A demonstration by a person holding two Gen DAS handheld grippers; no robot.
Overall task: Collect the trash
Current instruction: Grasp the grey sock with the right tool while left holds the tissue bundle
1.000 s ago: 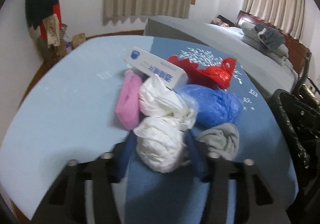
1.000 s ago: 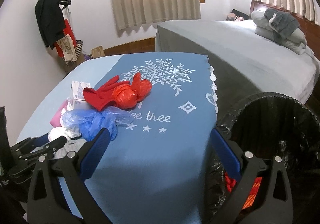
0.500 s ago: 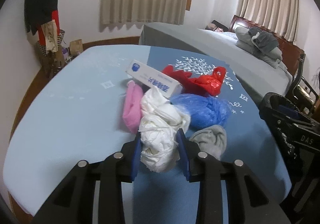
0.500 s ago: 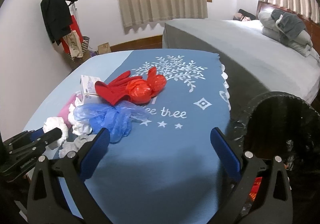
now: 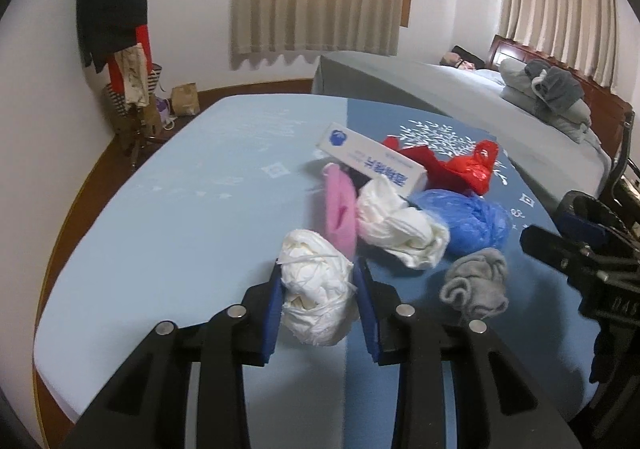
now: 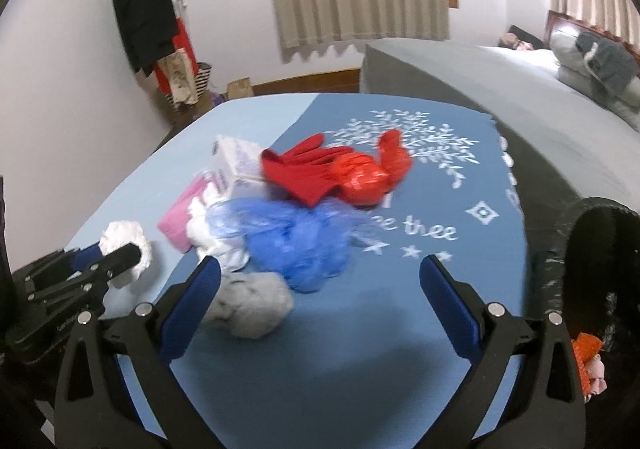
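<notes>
My left gripper [image 5: 318, 291] is shut on a crumpled white paper wad [image 5: 314, 291] and holds it just off the pile; the wad also shows in the right wrist view [image 6: 126, 245]. The pile on the blue bed cover holds another white wad [image 5: 400, 227], a pink cloth [image 5: 340, 209], a blue plastic bag [image 5: 472, 223], a grey sock ball [image 5: 476, 283], a white box [image 5: 372, 163] and red gloves with a red bag [image 5: 460, 165]. My right gripper [image 6: 320, 289] is open and empty above the grey ball [image 6: 250, 305] and blue bag [image 6: 298, 241].
A black-lined trash bin [image 6: 600, 273] stands at the bed's right edge with some trash inside. A second bed [image 5: 460, 97] with pillows lies behind. A coat rack [image 5: 120, 29] stands by the left wall.
My left gripper closed on the white wad and pulled it back and left, away from the pile. My right gripper swung left from the bin toward the pile.
</notes>
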